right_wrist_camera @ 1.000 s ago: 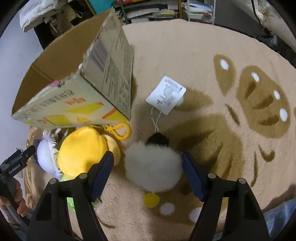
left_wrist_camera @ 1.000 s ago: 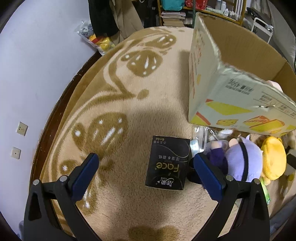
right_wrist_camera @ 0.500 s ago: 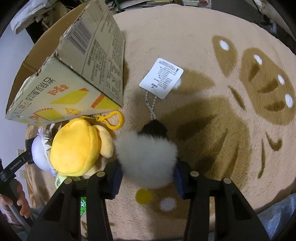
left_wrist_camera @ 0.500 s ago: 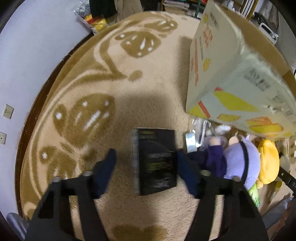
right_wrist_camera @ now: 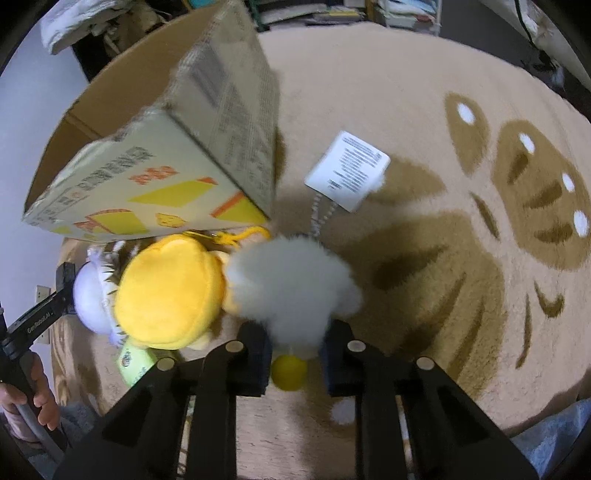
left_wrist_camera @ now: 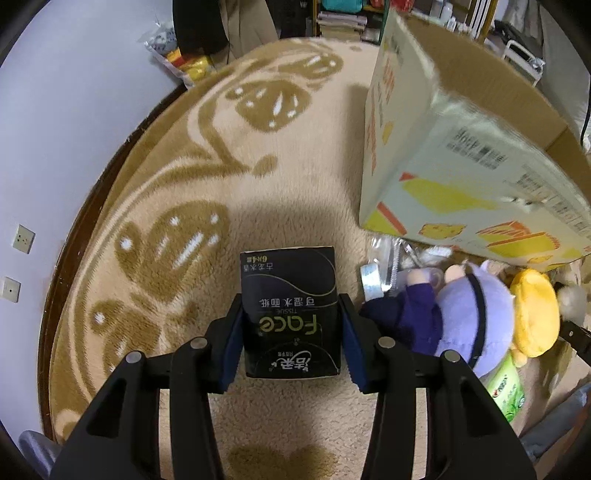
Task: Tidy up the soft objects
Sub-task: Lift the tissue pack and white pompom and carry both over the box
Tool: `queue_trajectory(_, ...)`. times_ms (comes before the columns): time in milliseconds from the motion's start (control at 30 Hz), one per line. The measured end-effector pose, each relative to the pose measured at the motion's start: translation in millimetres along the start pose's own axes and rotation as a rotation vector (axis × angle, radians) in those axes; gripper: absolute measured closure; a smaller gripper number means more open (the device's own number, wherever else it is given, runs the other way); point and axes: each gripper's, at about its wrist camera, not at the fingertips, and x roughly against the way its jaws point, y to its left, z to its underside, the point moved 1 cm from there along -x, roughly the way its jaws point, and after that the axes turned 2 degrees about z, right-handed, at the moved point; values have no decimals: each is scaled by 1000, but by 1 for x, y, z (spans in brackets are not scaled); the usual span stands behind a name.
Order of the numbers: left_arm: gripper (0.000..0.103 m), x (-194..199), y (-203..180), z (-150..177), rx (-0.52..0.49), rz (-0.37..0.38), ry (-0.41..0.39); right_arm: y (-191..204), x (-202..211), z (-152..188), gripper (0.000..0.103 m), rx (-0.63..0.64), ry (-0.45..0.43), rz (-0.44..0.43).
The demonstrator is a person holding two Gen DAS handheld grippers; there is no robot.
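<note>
I see a tan patterned rug [left_wrist_camera: 221, 192], wall sockets [left_wrist_camera: 23, 239] at left, and what may be bookshelves [left_wrist_camera: 343, 22] behind.

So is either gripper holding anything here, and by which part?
Both are. The left gripper clamps the black tissue pack across its two side faces, near its lower end. The right gripper pinches the white fluffy plush at its near, lower edge.

Black tissue pack [left_wrist_camera: 290, 314] lies flat on the rug, left of the cardboard box [left_wrist_camera: 461, 155]. Purple-haired doll [left_wrist_camera: 448, 314], yellow plush [right_wrist_camera: 171, 291] and white fluffy pom-pom [right_wrist_camera: 291, 284] with paper tag [right_wrist_camera: 347, 170] lie bunched against the box's front edge.
</note>
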Motion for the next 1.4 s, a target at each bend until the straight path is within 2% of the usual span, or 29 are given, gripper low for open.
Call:
queue_trajectory(333, 57, 36, 3, -2, 32, 18, -140, 10, 22, 1, 90, 36, -104, -31)
queue_trajectory(633, 57, 77, 1, -1, 29, 49, -321, 30, 76, 9, 91, 93, -288, -95)
queue_trajectory(800, 57, 96, -7, 1, -4, 58, -412, 35, 90, 12, 91, 128, -353, -116)
queue_trajectory(1033, 57, 102, -15, 1, -32, 54, -436, 25, 91, 10, 91, 118, -375, -133)
queue_trajectory(1267, 57, 120, -18, 4, -43, 78, -516, 30, 124, 17, 91, 169, -524, -175)
queue_trajectory(1400, 57, 134, -25, 4, -61, 56, -583, 37, 137, 18, 91, 203, -590, -184)
